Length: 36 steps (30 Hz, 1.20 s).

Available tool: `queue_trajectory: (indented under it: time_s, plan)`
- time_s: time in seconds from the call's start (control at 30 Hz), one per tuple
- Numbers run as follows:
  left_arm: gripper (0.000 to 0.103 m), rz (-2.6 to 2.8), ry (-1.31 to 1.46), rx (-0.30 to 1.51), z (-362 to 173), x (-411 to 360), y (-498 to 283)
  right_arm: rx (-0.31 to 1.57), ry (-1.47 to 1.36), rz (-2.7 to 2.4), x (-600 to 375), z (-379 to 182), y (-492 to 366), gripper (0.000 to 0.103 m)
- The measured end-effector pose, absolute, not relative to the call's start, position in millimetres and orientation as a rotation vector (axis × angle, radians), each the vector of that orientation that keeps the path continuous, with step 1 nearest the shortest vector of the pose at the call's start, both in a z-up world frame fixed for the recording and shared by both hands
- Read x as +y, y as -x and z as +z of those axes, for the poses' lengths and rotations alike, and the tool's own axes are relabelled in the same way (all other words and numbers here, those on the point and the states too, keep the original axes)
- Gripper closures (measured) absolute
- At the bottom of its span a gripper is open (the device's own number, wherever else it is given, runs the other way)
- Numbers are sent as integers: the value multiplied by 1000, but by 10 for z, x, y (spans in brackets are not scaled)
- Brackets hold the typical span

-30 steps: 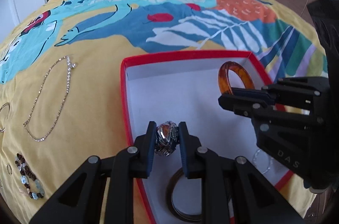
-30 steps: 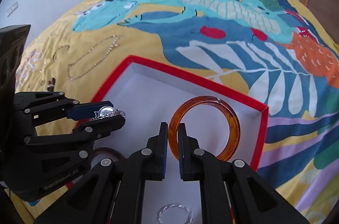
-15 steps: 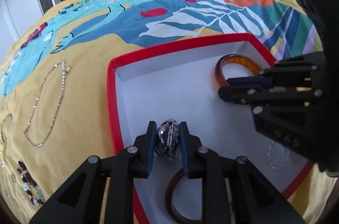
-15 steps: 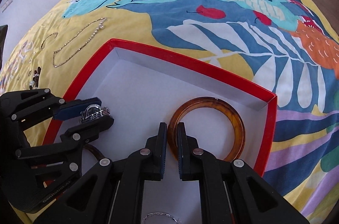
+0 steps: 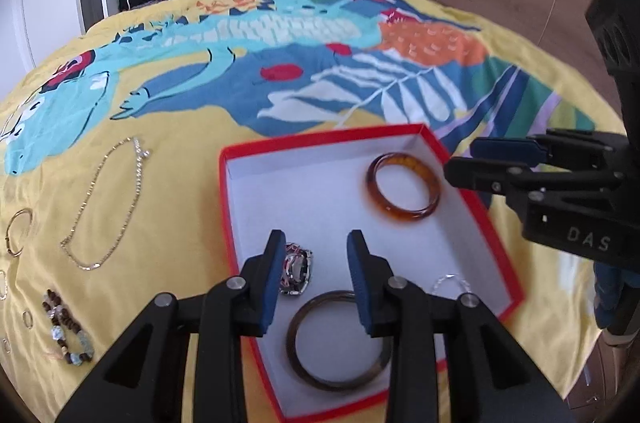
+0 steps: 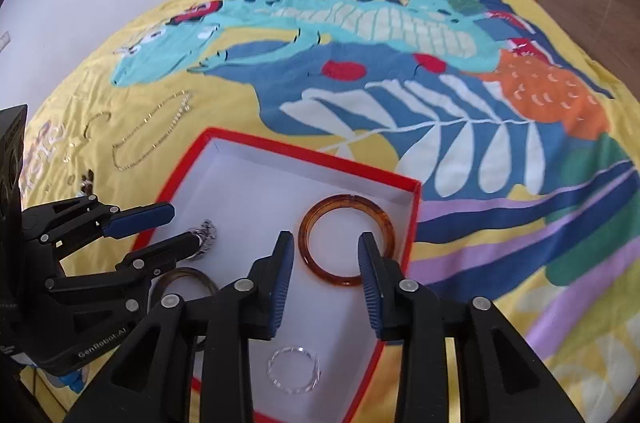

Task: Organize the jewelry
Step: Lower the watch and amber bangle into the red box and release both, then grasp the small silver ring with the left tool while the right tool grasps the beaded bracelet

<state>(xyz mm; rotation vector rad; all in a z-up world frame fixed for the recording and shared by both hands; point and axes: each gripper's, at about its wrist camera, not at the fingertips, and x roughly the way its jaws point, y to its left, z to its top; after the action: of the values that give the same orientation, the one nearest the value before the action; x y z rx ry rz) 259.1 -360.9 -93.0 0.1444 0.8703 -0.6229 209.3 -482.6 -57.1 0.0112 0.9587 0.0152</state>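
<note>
- I see the red-rimmed box [image 5: 224,207], white inside, lying open and flat on the bed
- The amber bangle [image 5: 404,192] lies flat near the box's far right corner
- A silvery metal watch [image 5: 296,269] rests by the box's left wall
- A dark brown bangle [image 5: 338,339] lies flat at the near side, just beside the watch
- A thin clear ring bracelet [image 6: 294,369] lies flat near the right wall
- Outside, on the yellow cover, I see a gold chain necklace [image 5: 106,207], a thin gold bangle [image 5: 18,231] and a beaded bracelet [image 5: 66,329]
</note>
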Motion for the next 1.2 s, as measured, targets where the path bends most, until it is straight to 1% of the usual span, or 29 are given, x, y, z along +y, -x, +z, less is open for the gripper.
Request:
queue_trajectory:
  time_s: [0.03,0.1,0.2,0.33,0.4,0.6,0.63,0.7,1.0,1.13,1.2]
  plan:
    - [73,-620,-138,861,-849,-3543,-2553,943,-22,14,-4811,-486,-2036,63]
    - [73,-610,-130,851,-705,-3397,-2484,901,-36,10,-4731,-285,-1880,56]
    - [73,-580,-147,839,-505,-3148,-2375,849,-63,27,-4575,-54,-1675,51]
    - [71,-526,-161,809,-297,-2706,-2185,805,-71,41,-4277,168,-1468,51]
    - [65,-498,-163,798,-249,-2498,-2112,787,-82,53,-4116,246,-1385,50]
    - [64,-382,-187,773,-244,-1747,-1887,743,-101,97,-3615,359,-1203,49]
    - [64,-358,-180,776,-268,-1586,-1861,736,-113,104,-3558,358,-1179,48]
    - [64,-324,-163,786,-318,-1339,-1830,728,-135,121,-3415,336,-1149,42]
    - [64,-142,-85,854,-719,-251,-1925,781,-135,184,-2813,-60,-1342,42]
    - [64,-91,-55,869,-864,-5,-2040,811,-138,200,-2672,-275,-1475,42]
    - [64,-78,-47,875,-918,32,-2119,823,-139,202,-2626,-378,-1542,39]
